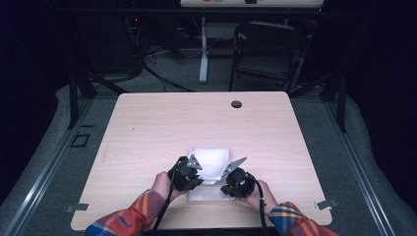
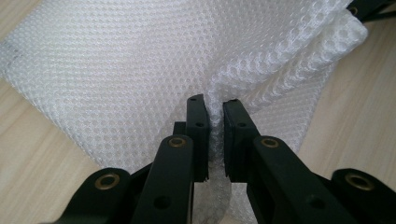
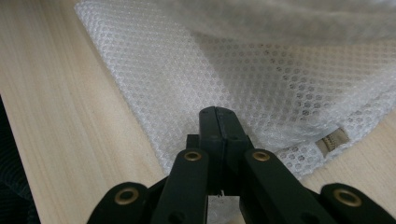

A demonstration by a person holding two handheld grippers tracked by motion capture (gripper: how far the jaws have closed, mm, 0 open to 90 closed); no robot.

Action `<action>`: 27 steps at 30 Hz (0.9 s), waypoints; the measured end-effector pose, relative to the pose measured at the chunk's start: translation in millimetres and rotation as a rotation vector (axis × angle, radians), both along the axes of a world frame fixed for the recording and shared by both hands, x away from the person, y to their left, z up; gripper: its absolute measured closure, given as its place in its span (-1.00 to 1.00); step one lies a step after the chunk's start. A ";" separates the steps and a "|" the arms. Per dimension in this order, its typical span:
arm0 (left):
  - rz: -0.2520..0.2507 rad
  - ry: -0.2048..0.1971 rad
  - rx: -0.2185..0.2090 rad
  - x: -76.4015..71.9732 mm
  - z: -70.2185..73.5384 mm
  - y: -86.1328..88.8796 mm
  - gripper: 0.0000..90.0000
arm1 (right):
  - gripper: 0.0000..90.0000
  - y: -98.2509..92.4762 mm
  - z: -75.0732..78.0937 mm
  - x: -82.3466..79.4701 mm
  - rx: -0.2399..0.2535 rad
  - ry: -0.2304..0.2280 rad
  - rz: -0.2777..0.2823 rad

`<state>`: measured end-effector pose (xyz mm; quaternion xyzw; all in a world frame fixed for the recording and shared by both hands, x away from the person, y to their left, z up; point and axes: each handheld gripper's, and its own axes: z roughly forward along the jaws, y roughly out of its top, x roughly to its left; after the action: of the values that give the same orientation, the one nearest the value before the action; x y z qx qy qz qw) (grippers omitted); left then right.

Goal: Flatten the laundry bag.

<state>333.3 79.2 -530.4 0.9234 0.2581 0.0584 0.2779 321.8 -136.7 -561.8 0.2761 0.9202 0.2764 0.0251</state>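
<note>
High view: white mesh bag (image 1: pixel 209 164) lying low centre of frame on wooden table (image 1: pixel 147 132), near its bottom edge. Left gripper (image 1: pixel 186 173) at the bag's left edge, right gripper (image 1: pixel 238 182) at its right edge, a hand behind each.

Left gripper view: jaws clenched on a raised fold of mesh bag (image 2: pixel 140 65), fabric pinched in the narrow gap between the pads, bag spreading to upper left over the table.

Right gripper view: jaws pressed fully together at the bag's near edge; mesh bag (image 3: pixel 187 84) in upper centre; zipper end (image 3: pixel 332 141) at lower right. Fabric between these pads: cannot tell.
</note>
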 end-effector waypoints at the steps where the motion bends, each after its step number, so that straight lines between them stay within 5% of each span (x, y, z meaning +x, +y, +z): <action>1: 0.003 -0.006 -0.001 1.4 2.2 0.9 0.84 | 1.00 0.0 0.3 -0.2 -0.007 -0.007 0.009; 27: 0.090 -0.112 -0.063 41.8 41.7 0.0 0.84 | 1.00 2.1 1.4 -1.2 -0.028 -0.018 0.019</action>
<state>375.1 79.2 -488.8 0.8970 0.2852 0.1142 0.3179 320.7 -134.6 -560.4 0.2644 0.9263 0.2662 0.0343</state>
